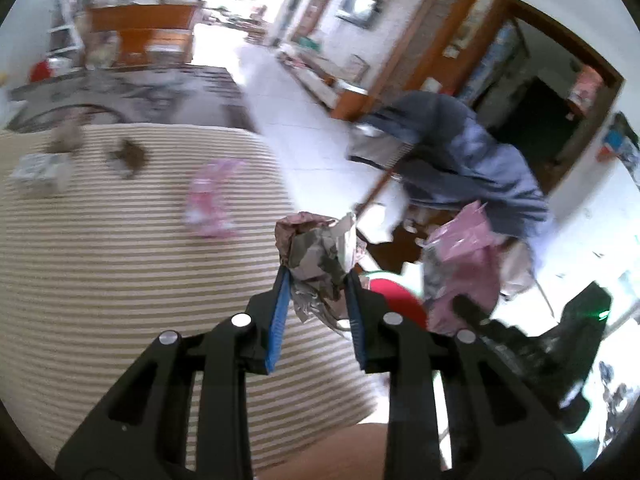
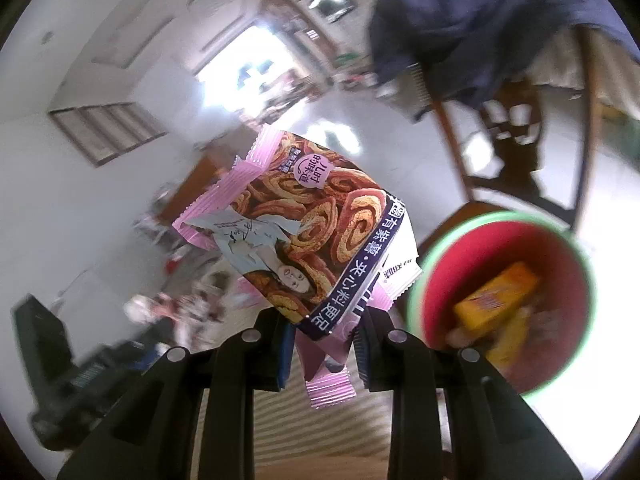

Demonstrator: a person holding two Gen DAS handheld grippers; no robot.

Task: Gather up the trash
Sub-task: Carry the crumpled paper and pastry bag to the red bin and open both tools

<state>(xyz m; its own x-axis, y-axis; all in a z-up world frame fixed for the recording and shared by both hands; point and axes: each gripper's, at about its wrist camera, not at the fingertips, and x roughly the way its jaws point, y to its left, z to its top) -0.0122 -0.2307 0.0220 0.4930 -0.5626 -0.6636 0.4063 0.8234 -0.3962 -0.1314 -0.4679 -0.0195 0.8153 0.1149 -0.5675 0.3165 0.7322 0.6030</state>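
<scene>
Left gripper (image 1: 316, 276) clamped on crumpled grey-brown paper wad (image 1: 316, 248) between its jaws; right gripper (image 2: 324, 324) pinching pink glossy snack wrapper (image 2: 304, 216) by lower edge; both likely light, soft, wrapper slippery

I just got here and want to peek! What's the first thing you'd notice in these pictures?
The pink snack wrapper with swirly pastries, pinched in the right gripper. Just right of it sits a red bin with a green rim and a yellow box inside. The left gripper clamps crumpled paper above a striped mat.
</scene>
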